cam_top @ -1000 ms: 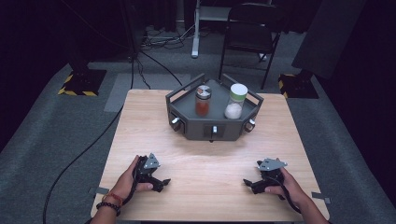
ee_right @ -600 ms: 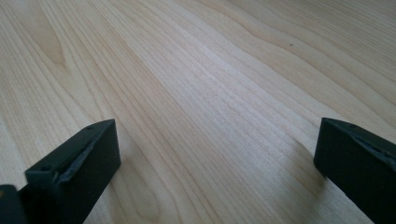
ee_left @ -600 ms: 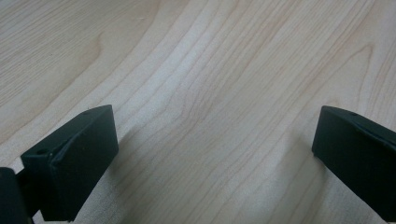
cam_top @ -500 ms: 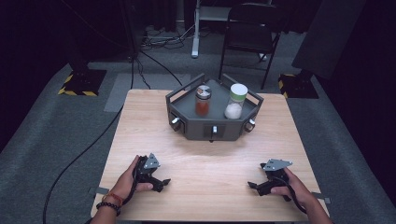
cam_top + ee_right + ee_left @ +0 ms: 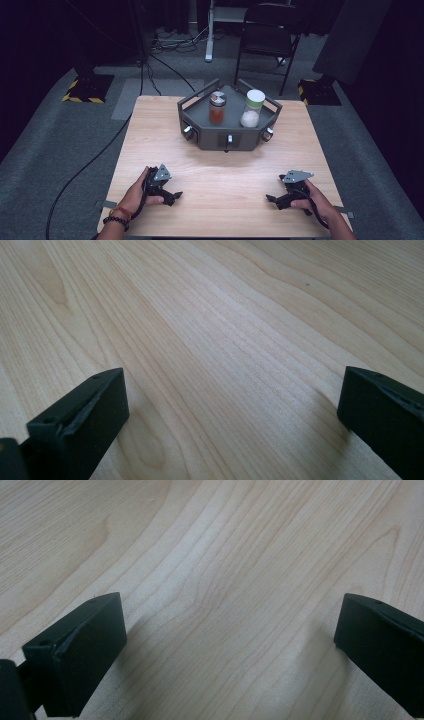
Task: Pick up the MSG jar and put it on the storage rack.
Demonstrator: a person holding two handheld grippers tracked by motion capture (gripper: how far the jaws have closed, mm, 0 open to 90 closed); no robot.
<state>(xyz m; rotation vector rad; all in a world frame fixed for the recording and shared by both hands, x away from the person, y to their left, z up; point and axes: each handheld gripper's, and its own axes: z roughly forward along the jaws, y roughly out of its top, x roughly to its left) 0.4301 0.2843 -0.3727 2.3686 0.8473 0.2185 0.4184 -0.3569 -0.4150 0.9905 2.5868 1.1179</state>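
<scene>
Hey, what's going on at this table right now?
A person sits at a wooden table with a gripper in each hand. The left gripper and the right gripper both rest near the front edge, jaws wide open over bare wood, holding nothing. Across the table, a dark tray holds a jar of red spice and a white-lidded jar, both upright and untouched.

Bright overhead light on the table (image 5: 165, 130), dark dim surroundings, soft shadows beside blurred near jaws, sharp wood grain.
</scene>
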